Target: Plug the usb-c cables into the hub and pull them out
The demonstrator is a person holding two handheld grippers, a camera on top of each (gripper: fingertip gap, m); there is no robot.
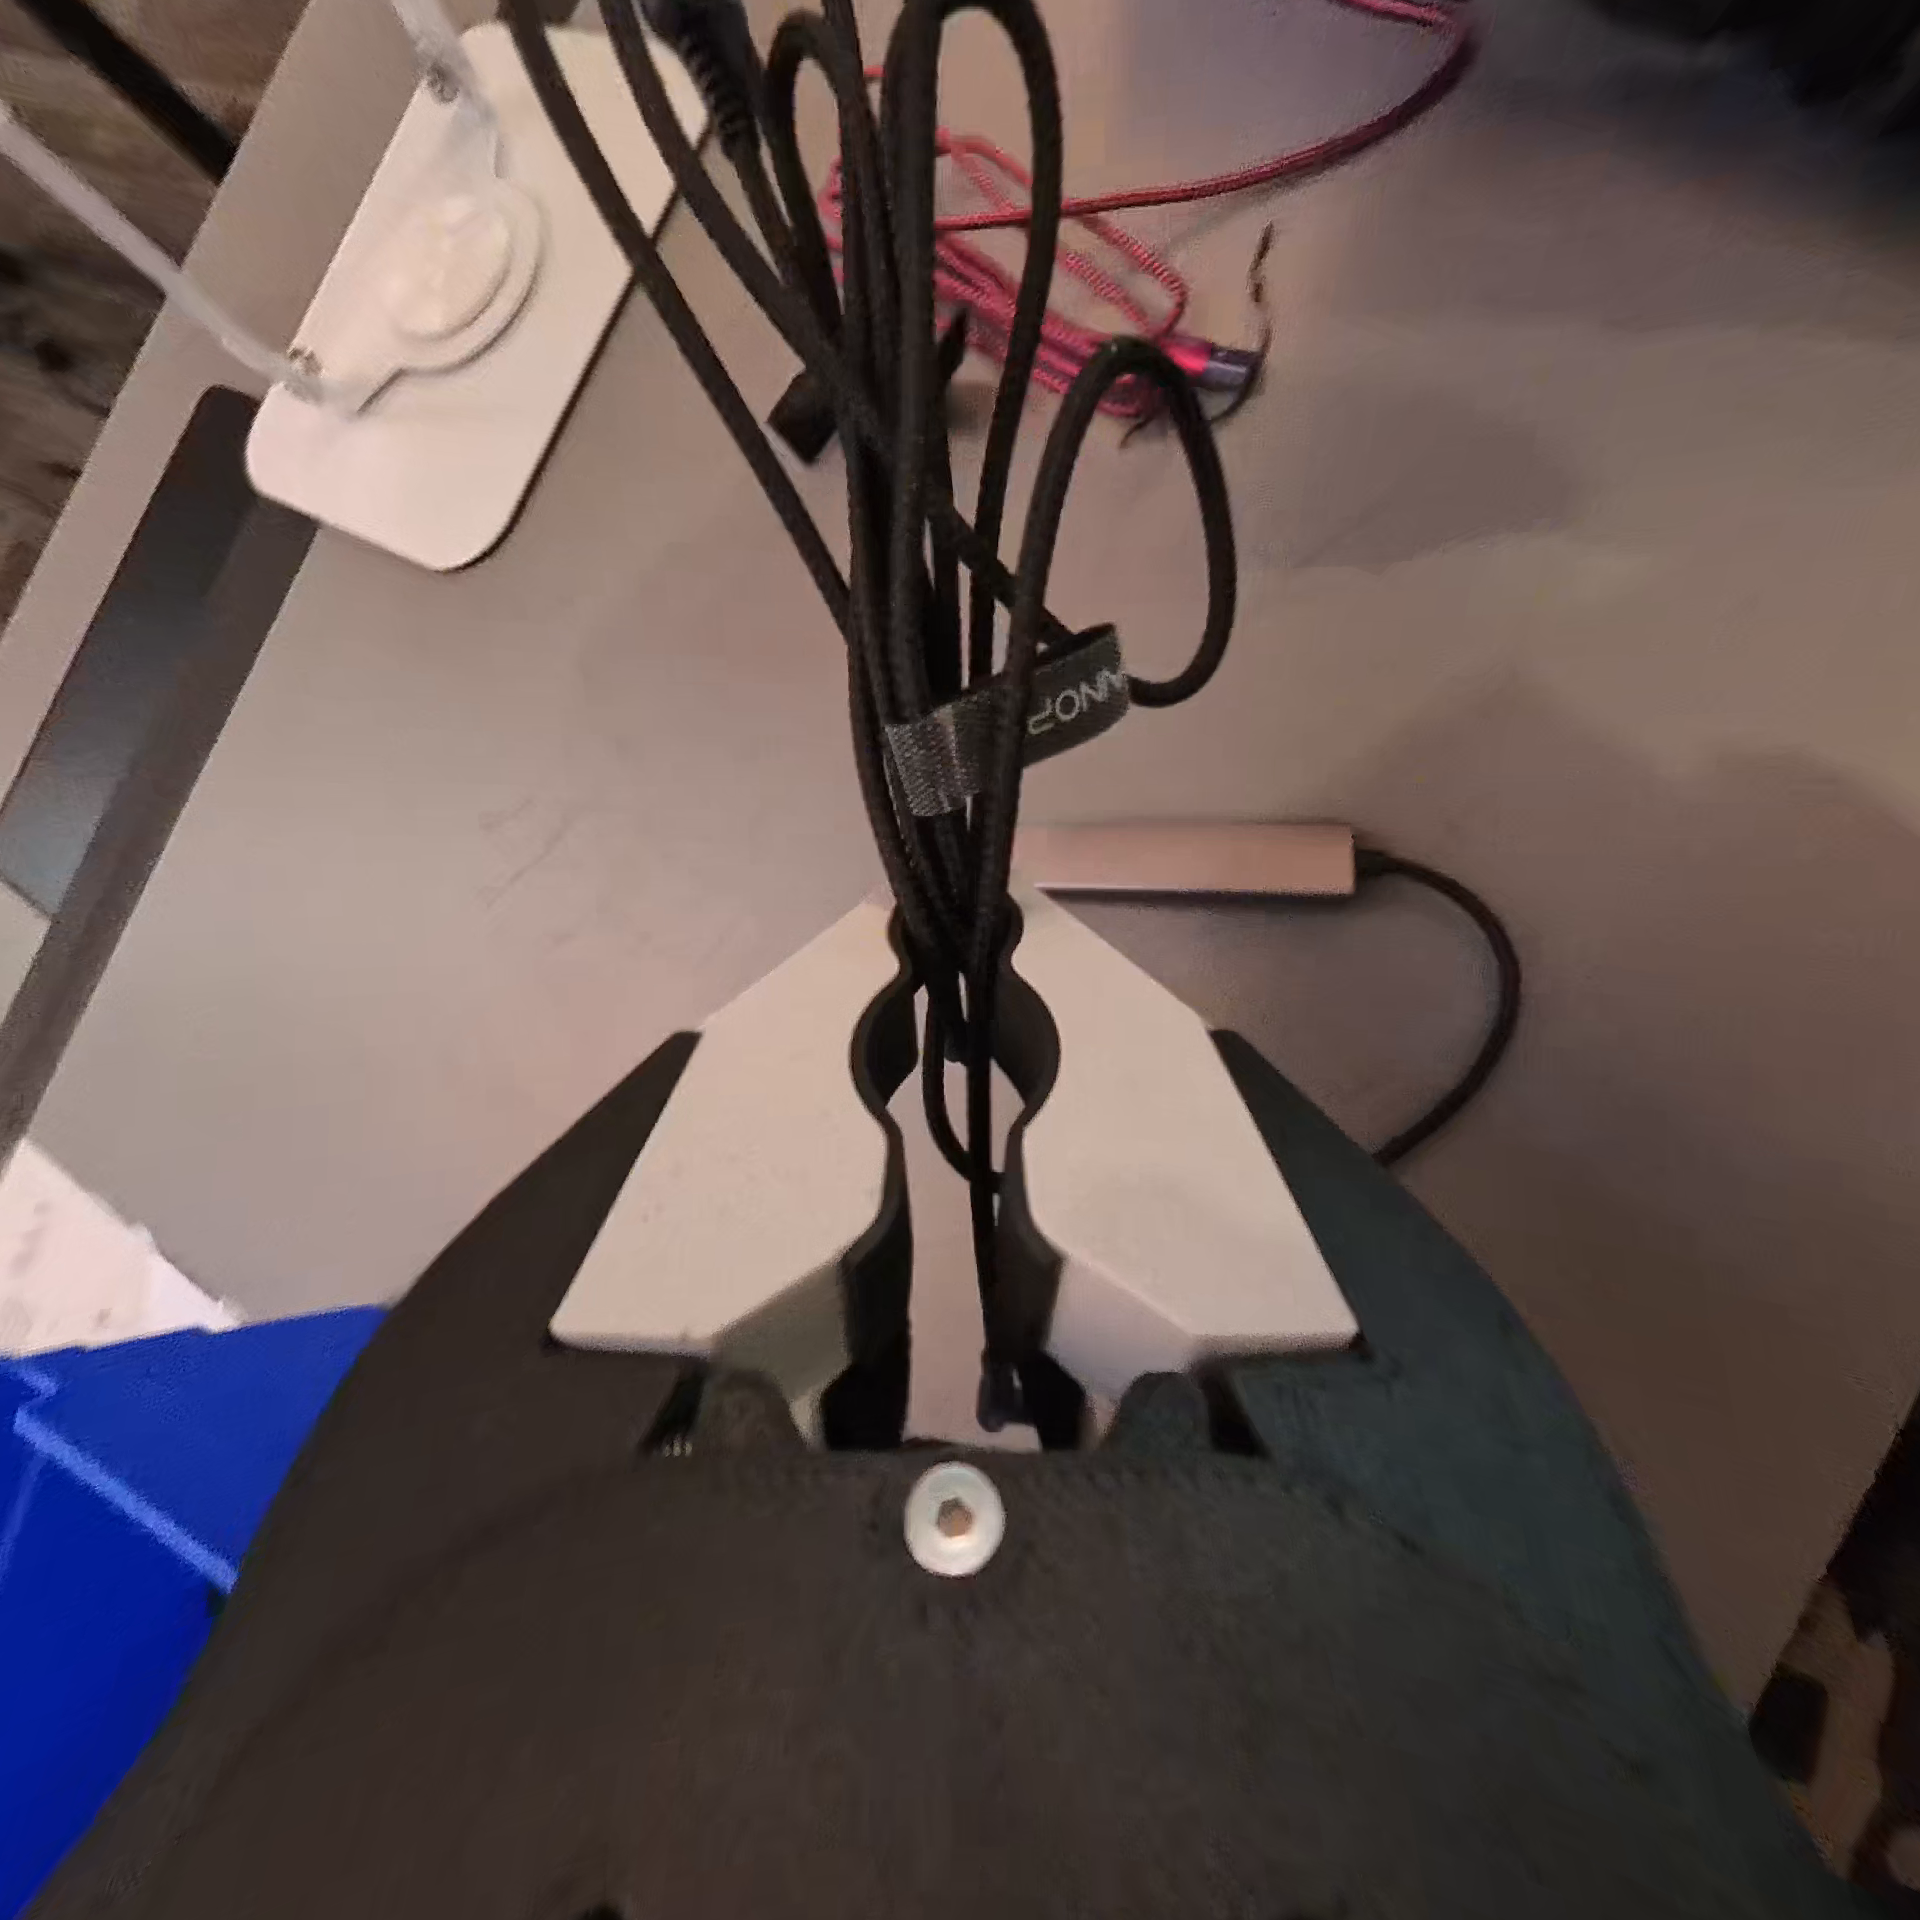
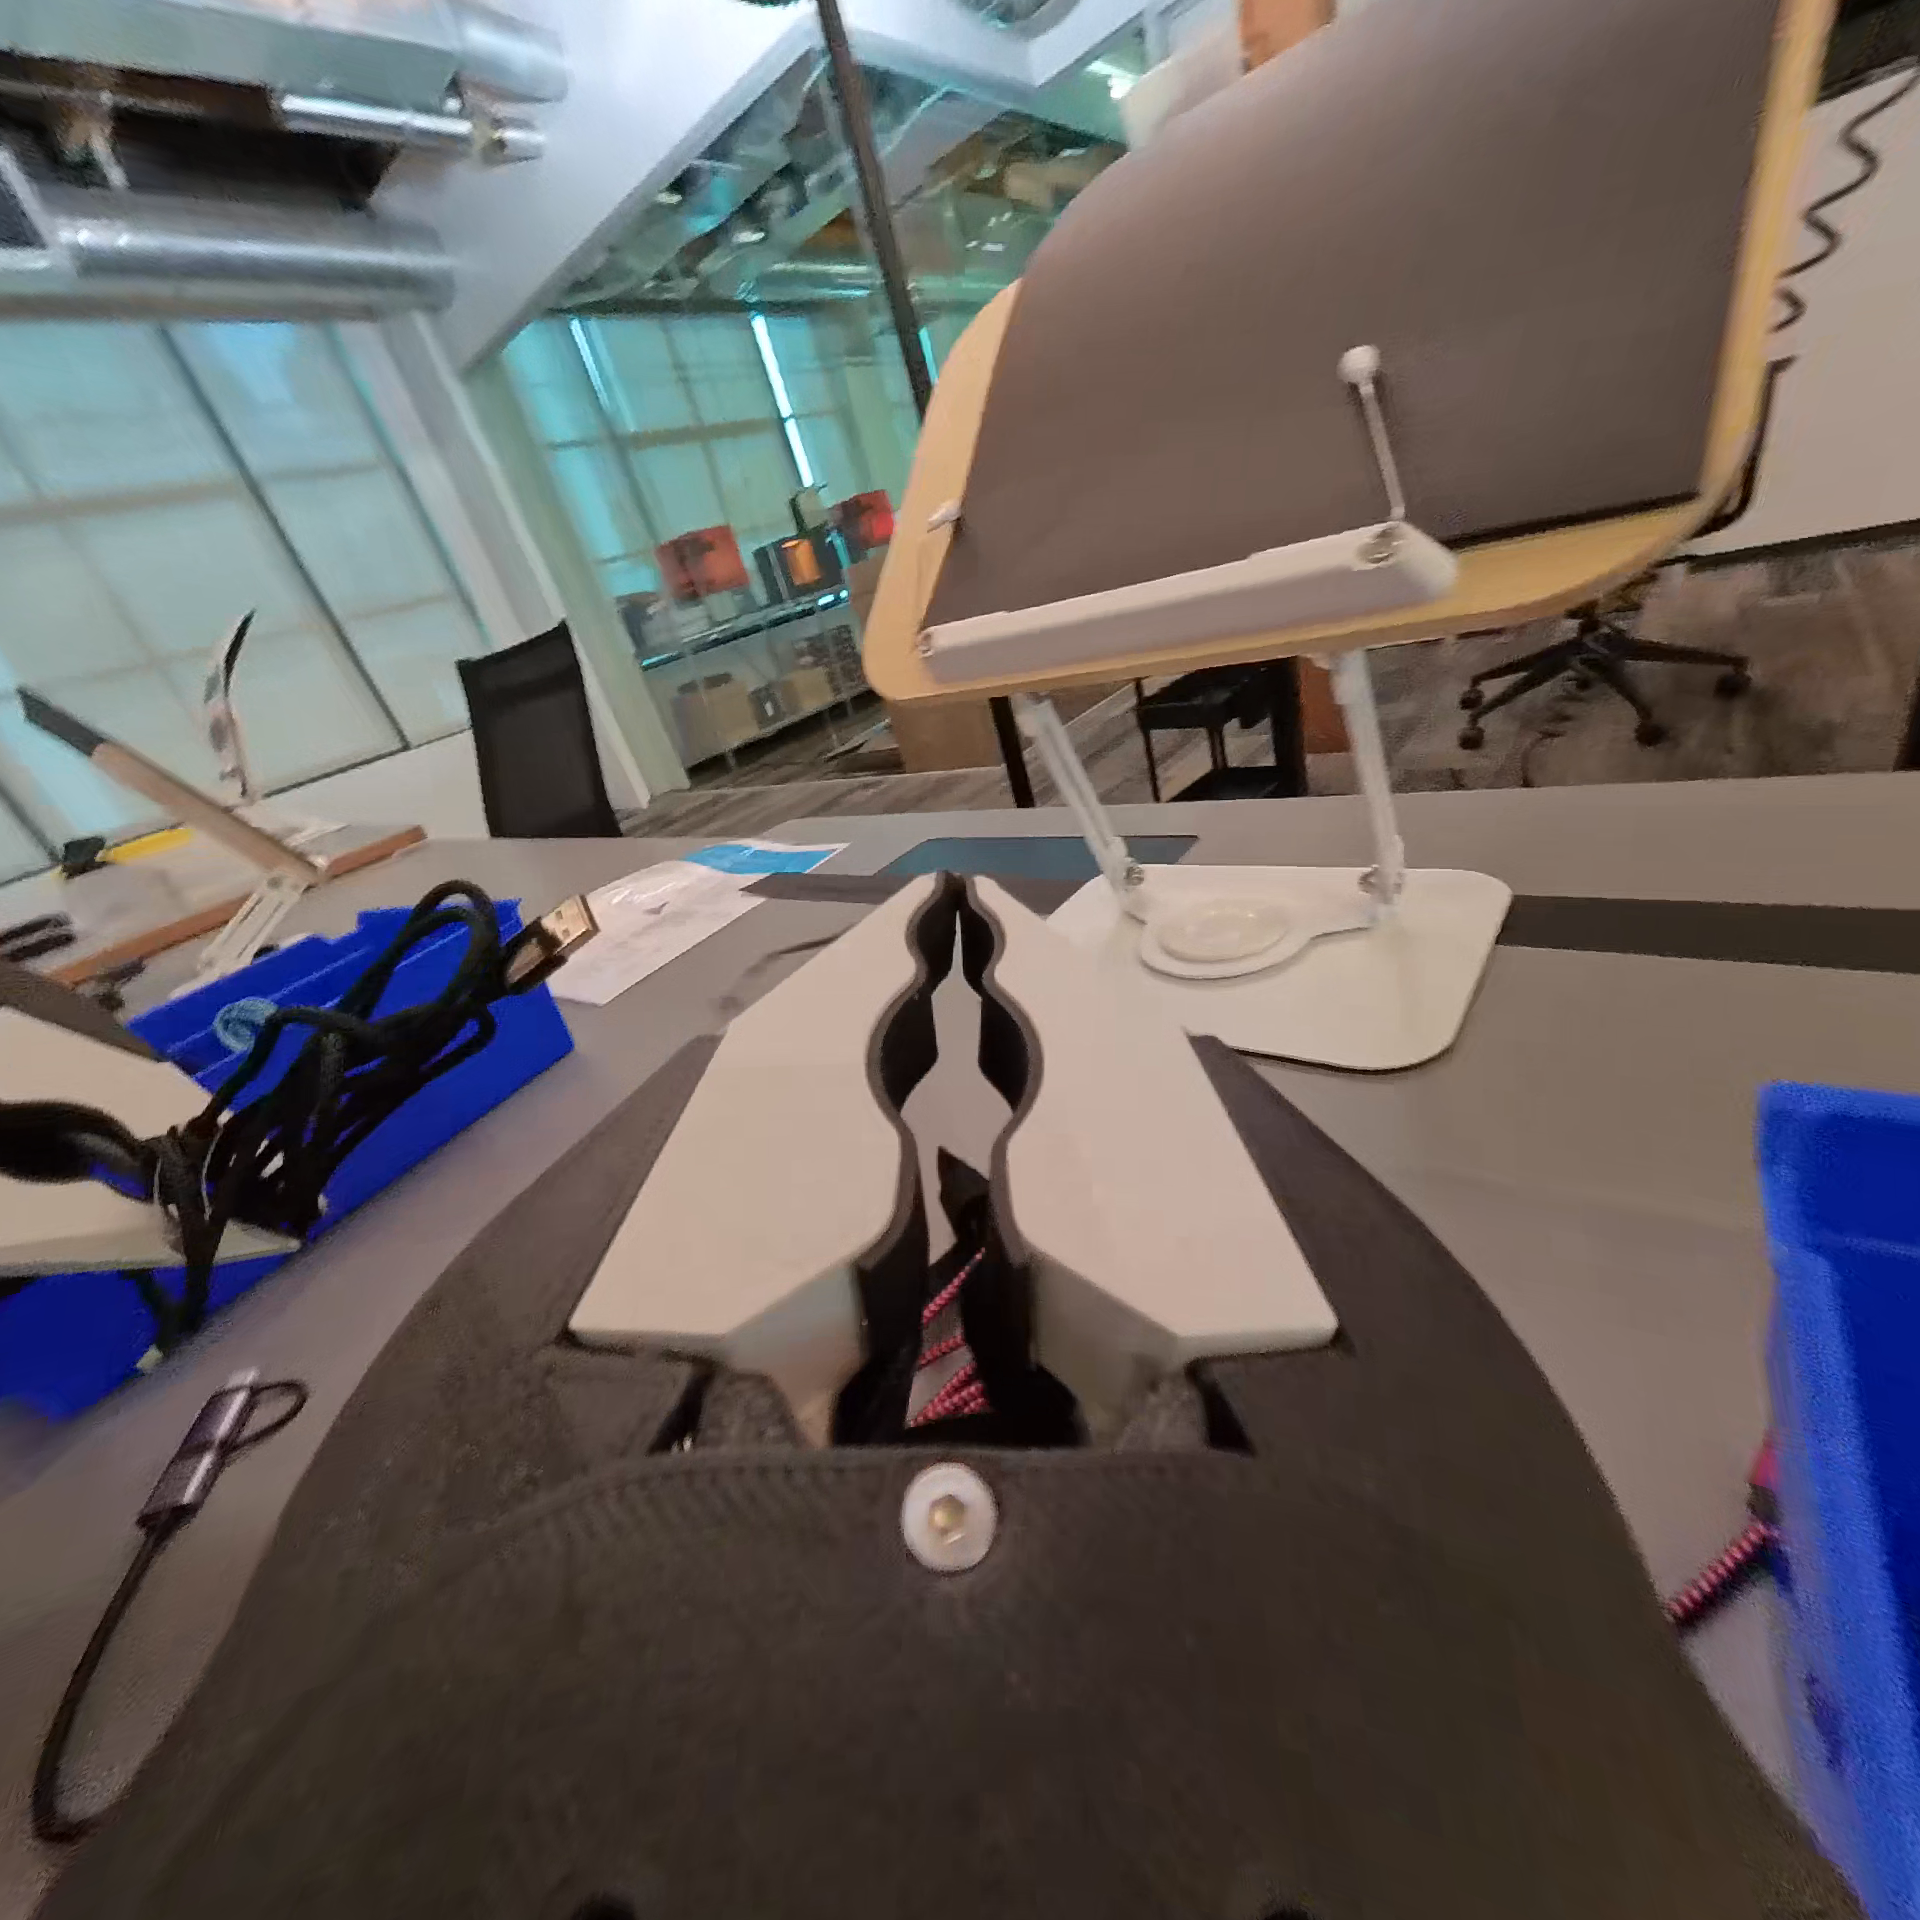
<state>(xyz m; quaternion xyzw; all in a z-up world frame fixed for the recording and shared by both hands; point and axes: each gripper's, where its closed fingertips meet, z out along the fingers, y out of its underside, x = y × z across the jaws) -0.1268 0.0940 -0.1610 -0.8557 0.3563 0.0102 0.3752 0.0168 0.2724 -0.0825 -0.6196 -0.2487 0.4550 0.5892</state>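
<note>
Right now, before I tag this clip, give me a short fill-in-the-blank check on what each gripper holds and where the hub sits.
1. The left gripper is shut on a bundle of ____ braided cable.
2. The strands between the right gripper fingers are black and ____.
3. The grey hub lies on the ____.
4. The bins on the table are ____.

Missing words: black; pink; table; blue

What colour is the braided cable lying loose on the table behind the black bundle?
Pink-red braided cable, woven with dark flecks; the left wrist view shows it best.
</note>
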